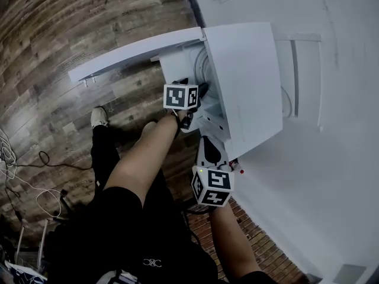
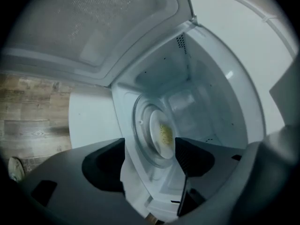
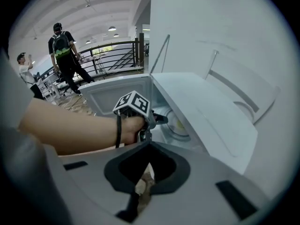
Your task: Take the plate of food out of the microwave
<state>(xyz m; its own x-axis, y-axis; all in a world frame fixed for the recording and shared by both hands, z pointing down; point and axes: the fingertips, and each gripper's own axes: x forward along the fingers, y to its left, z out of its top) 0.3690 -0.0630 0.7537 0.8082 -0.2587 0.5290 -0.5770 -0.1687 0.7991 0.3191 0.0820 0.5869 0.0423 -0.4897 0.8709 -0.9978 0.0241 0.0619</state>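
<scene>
Closest in, finds the right gripper (image 3: 149, 146) held back just short of the microwave (image 1: 246, 81), off its front corner, fingers (image 3: 201, 182) closed flat together and gripping nothing. Glimpses only a sliver of floor (image 3: 142, 187) through the hollow behind them. Next out, picks up the left hand (image 3: 129, 128), wrapped round the left gripper (image 2: 151, 146) with its marker cube (image 1: 180, 96) on top, right at the microwave's open mouth. Shows those fingers (image 2: 105, 163) spread wide and empty, tips at the front edge of the microwave's cavity. Frames the target neatly between them: the plate (image 2: 155, 130), pale, with a patch of yellow food (image 2: 165, 134) on it, sitting deeper inside the microwave on the glass turntable (image 2: 140, 135), apart from both fingertips. Catches the same plate from the right gripper's side too, a small yellow-centred disc inside the microwave, just past the left hand. Past the plate, spots a small cluster of vent holes (image 2: 181, 41) in the microwave's inner wall. Finds the door (image 1: 136, 52) swung fully open, standing out from the microwave on the left gripper's side. Puts the microwave itself on a white worktop (image 1: 331, 158), running on behind it. Drops away in front of the microwave to wood-plank floor, with one pale shoe (image 1: 99, 117) near the open door. Picks out, far beyond the microwave's door, a person (image 3: 63, 50) in dark clothes with a backpack and a second person (image 3: 26, 74) beside, both near a dark railing (image 3: 112, 48).
</scene>
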